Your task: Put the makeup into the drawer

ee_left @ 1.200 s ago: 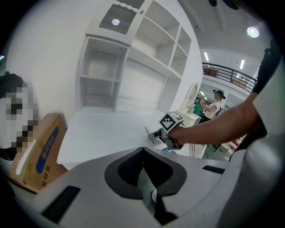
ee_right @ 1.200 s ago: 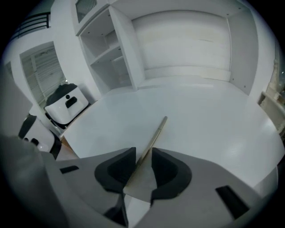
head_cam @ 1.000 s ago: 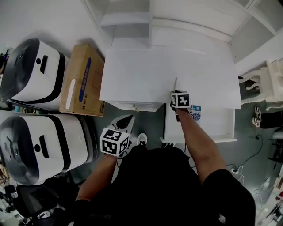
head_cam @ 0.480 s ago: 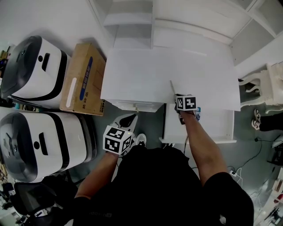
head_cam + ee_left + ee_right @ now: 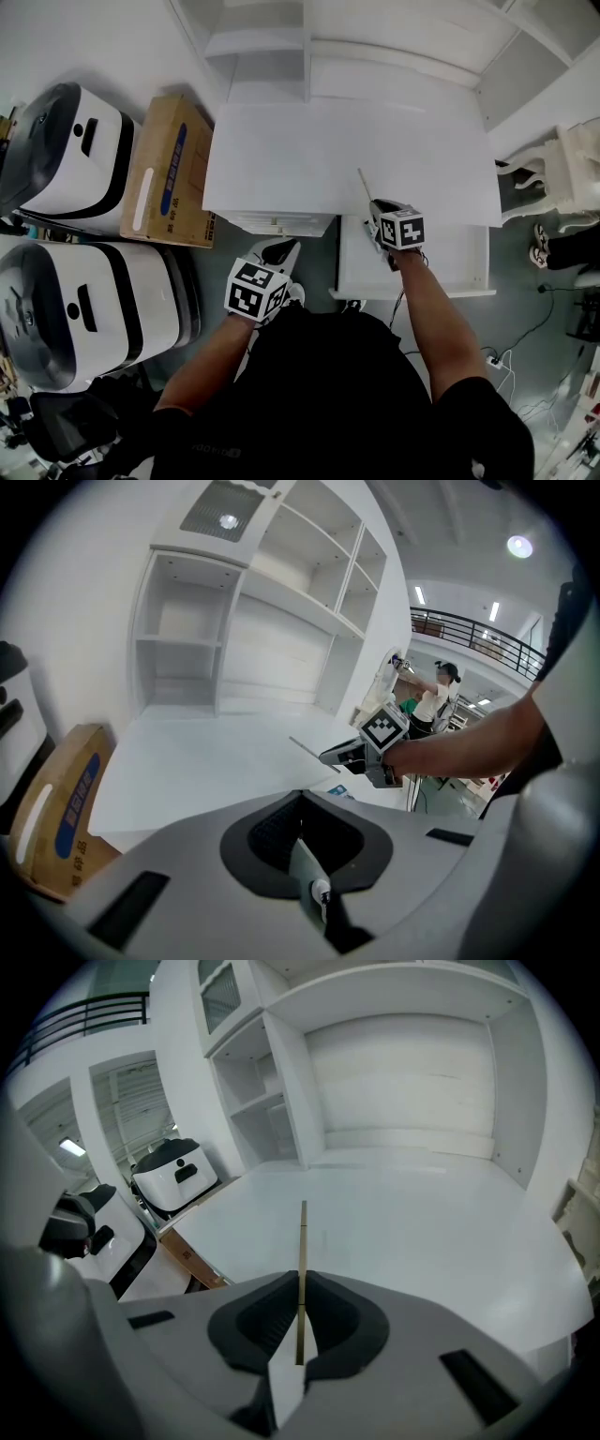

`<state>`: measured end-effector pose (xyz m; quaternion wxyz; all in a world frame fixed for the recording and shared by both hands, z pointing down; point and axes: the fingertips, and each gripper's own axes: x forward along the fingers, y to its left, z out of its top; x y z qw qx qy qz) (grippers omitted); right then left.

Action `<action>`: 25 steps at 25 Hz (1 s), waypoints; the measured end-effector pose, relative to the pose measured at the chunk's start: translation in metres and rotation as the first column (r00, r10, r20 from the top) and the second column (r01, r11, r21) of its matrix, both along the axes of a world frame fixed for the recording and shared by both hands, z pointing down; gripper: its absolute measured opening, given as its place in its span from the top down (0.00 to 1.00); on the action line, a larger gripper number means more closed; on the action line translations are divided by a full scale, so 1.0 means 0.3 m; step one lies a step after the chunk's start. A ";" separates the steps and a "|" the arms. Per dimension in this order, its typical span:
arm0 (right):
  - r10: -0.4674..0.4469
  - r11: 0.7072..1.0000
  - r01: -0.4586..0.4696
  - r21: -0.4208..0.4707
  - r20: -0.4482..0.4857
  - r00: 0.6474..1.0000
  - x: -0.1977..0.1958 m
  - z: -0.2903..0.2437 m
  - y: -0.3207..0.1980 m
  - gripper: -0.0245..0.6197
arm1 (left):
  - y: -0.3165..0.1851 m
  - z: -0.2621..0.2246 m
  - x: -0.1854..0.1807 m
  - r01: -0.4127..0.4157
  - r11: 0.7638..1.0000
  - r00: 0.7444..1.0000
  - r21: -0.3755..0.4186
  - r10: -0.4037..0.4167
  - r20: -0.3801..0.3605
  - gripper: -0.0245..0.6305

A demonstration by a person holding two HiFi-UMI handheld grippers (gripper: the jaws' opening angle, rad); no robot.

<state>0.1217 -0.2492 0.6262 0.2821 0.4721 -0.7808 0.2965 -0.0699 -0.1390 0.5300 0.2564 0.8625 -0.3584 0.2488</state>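
A thin, straight makeup pencil point(image 5: 364, 184) sticks out up and left from my right gripper point(image 5: 378, 212), which is shut on it after its jaws have just been closing around it. It hangs over the front edge of the white desk point(image 5: 309, 150), beside the open white drawer point(image 5: 450, 272). In the right gripper view the pencil point(image 5: 302, 1251) runs straight out between the pads. My left gripper point(image 5: 279, 251) hovers below the desk front, shut and holding nothing. From the left gripper view the right gripper point(image 5: 330, 757) and the pencil point(image 5: 307, 749) show above the desk edge.
A cardboard box point(image 5: 169, 183) and two large white machines point(image 5: 66, 150) point(image 5: 84, 314) stand left of the desk. White shelving point(image 5: 262, 56) rises behind it. A white chair point(image 5: 562, 178) is at the right. A small blue item point(image 5: 343, 793) lies by the drawer.
My right gripper has risen and come back toward the drawer with the pencil, which now tilts to the left. The left gripper has shifted a little to the right.
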 end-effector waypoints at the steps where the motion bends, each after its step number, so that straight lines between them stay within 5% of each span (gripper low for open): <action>1: -0.014 1.000 0.014 0.011 -0.004 1.000 0.014 -0.014 0.016 0.89 | 0.000 -0.003 0.019 -0.008 1.000 1.000 0.001 0.008 -0.001 0.95; 9: -0.140 0.988 0.145 0.046 -0.106 0.984 0.135 -0.052 0.192 0.89 | -0.008 0.007 0.098 -0.036 0.999 0.999 -0.004 0.036 0.010 0.95; 17: -0.297 0.954 0.300 -0.013 -0.206 0.932 0.168 0.020 0.374 0.89 | -0.016 0.029 0.190 -0.045 0.999 0.999 -0.017 0.046 0.013 0.95; 25: -0.543 0.840 0.512 -0.181 -0.319 0.777 0.161 0.221 0.503 0.89 | 0.013 0.037 0.231 -0.029 0.999 0.999 -0.027 0.029 0.020 0.95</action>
